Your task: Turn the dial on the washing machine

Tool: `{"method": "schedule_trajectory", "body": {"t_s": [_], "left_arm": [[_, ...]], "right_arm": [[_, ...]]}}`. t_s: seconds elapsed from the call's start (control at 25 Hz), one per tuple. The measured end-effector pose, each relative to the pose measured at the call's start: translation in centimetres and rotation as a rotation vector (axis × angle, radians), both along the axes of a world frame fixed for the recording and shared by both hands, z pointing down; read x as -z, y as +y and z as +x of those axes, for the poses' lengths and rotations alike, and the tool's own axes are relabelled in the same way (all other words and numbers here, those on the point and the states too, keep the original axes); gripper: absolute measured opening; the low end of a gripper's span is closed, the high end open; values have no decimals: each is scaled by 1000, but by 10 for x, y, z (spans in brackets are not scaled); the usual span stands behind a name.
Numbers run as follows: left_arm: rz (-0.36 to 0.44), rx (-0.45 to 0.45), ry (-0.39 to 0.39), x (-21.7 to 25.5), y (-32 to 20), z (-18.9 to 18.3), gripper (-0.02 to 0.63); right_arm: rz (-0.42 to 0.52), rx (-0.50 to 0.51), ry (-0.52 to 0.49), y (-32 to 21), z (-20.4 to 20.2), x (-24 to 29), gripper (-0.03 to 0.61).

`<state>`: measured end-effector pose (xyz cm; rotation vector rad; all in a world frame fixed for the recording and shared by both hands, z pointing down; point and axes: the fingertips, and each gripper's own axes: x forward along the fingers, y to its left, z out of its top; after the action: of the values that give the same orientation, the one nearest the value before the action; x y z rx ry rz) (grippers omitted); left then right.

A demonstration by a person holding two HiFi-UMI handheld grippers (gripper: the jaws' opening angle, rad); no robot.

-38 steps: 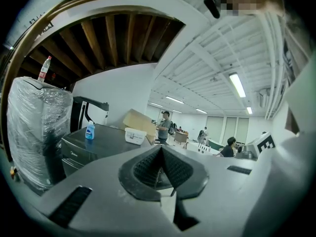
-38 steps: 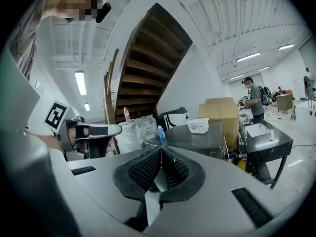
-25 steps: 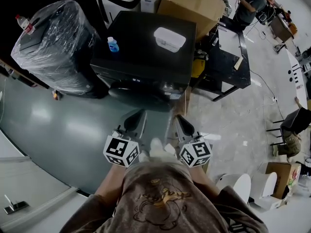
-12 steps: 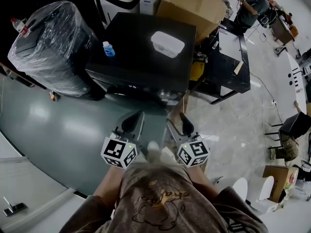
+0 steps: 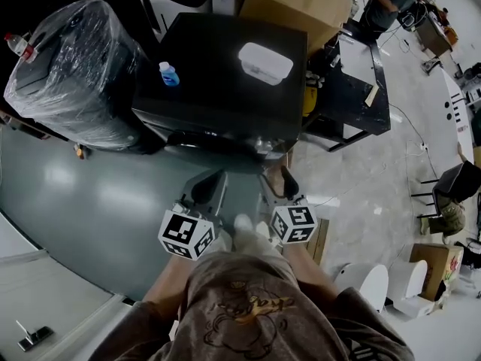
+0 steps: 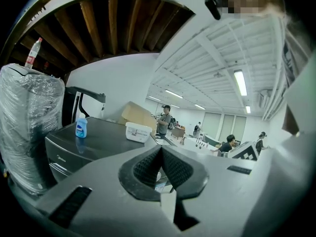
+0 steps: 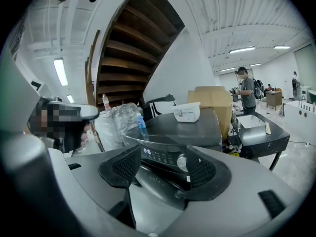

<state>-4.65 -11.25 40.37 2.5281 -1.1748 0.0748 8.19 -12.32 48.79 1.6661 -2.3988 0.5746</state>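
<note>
Dial ahead, right claw lining up

My right claw (image 7: 163,168) has just been opening, nothing between its jaws. The dial (image 7: 181,162) on the washing machine (image 7: 173,125) front is at one o'clock, nearer this hand. My left claw (image 6: 161,168) is closed and empty.
</note>
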Motion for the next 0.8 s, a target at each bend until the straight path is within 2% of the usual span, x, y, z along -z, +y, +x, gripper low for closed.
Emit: {"method": "schedule_trajectory", "body": {"t_s": [0.2,0.56,0.8], "left_arm": [[-6,-34,5,-9,-5,-5,-8],[-8,-41,13,-17,-21,-20,-8],[-13,-57,-14,-26,-25,-27,-8]], "right_arm": [[-37,-56,60,-27,-1,-30,253],[-129,-157,166,-69,7,-88,253],[-176,-196,211,-86,9,-117,253]]}}
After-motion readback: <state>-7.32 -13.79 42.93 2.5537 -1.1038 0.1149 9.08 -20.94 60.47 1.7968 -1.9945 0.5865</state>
